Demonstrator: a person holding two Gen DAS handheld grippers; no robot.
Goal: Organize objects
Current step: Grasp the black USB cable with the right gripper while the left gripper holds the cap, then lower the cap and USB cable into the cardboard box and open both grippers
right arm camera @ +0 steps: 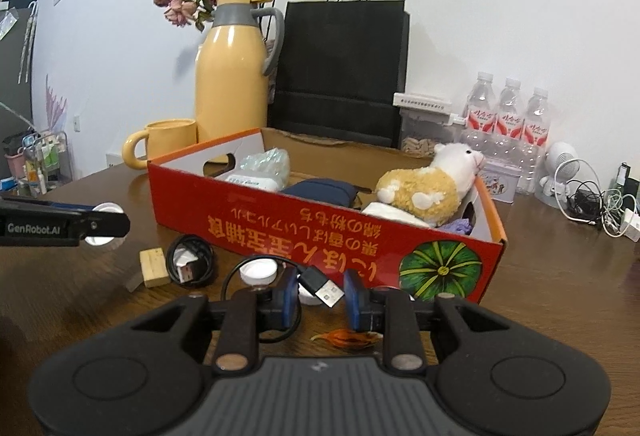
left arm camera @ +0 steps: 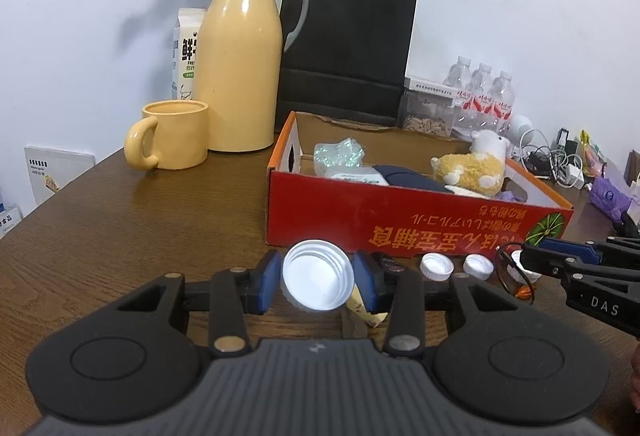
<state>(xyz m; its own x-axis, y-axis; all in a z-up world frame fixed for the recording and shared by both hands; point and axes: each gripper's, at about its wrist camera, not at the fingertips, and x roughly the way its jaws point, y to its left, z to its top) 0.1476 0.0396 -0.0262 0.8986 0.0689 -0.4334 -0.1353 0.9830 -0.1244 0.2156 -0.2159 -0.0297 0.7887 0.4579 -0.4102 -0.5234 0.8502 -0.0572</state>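
My left gripper is shut on a wide white lid, held just above the wooden table in front of the red cardboard box. In the right wrist view that same gripper reaches in from the left with the lid. My right gripper is shut on the plug of a black USB cable, whose loop hangs toward the table. The box holds a plush sheep, a navy pouch and a wipes pack.
On the table before the box lie two small white caps, a second coiled USB cable, a wooden block and a dried orange petal. A yellow mug, a yellow jug, a black bag and water bottles stand behind.
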